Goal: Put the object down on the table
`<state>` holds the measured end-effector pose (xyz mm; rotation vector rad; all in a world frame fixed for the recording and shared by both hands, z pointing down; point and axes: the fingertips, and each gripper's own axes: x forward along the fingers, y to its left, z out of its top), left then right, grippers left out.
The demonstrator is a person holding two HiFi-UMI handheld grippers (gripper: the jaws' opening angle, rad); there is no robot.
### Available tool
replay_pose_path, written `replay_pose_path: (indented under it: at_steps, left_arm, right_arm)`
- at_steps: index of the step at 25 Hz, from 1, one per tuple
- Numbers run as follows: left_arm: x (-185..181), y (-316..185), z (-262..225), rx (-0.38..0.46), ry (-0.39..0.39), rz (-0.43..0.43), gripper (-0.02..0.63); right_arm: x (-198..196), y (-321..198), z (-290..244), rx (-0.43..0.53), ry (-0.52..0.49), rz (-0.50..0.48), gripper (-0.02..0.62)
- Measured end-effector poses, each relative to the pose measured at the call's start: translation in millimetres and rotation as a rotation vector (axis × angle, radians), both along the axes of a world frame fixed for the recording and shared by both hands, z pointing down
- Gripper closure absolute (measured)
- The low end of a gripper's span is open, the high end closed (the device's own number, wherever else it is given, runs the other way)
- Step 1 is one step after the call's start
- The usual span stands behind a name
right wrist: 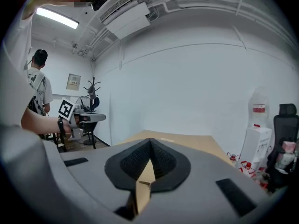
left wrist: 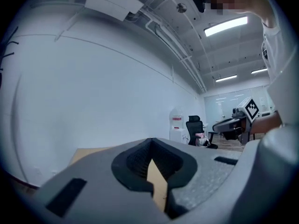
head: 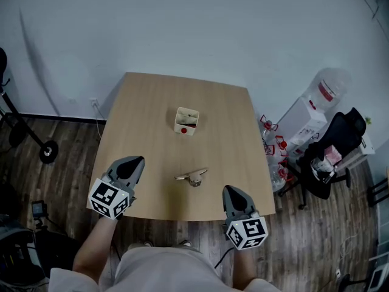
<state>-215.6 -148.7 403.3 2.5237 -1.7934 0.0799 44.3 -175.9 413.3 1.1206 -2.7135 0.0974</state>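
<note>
A small brownish, metal-looking object point(head: 192, 176) lies flat on the wooden table point(head: 152, 108), near the front and between my two grippers. The left gripper point(head: 131, 163) hovers over the table's front left corner, its jaws pressed together with nothing in them; the left gripper view shows the closed jaws point(left wrist: 150, 143) with only tabletop beyond. At the front right edge the right gripper point(head: 231, 191) is likewise shut and empty, its jaws point(right wrist: 150, 143) meeting in the right gripper view. Neither gripper touches the object.
A small cream box point(head: 186, 121) with a red spot stands mid-table behind the object. Right of the table are a white carton point(head: 302, 123), a water bottle point(head: 328, 89) and a black office chair point(head: 333, 154). A wheeled stand point(head: 42, 149) sits at the left. A person point(right wrist: 38, 80) stands at the far left of the right gripper view.
</note>
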Motion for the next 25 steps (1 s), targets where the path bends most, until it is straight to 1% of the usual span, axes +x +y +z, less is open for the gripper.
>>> replay_pose_path:
  at_steps: [3,5,8,11,13,17,20,25]
  left_arm:
    - [-10,20,-25,0.072,0.011,-0.049,0.600]
    - [-18,36,-38,0.107,0.022,-0.092,0.600]
    - [-33,61,-51,0.138,0.040,-0.167,0.600]
    - [-45,82,-55,0.158,0.046,-0.244,0.600]
    - [-49,94,-57,0.169,0.046,-0.281,0.600]
    - [-44,110,-59,0.180,0.029,-0.298,0.600]
    - [-40,117,-57,0.184,0.045,-0.303,0.600]
    - [-30,119,-56,0.184,0.042,-0.285,0.600]
  right_arm:
    - [15,-11,-9,0.022,-0.007,0.035,0.598]
    - [29,-16,-14,0.035,-0.012,0.064,0.598]
    - [50,-21,-23,0.052,-0.022,0.111,0.598]
    - [72,-23,-29,0.064,-0.036,0.161,0.597]
    - [85,-20,-31,0.067,-0.042,0.191,0.598]
    - [105,-12,-37,0.082,-0.036,0.234,0.598]
    - [117,-5,-37,0.089,-0.025,0.254,0.598]
    - [126,6,-39,0.089,-0.023,0.274,0.598]
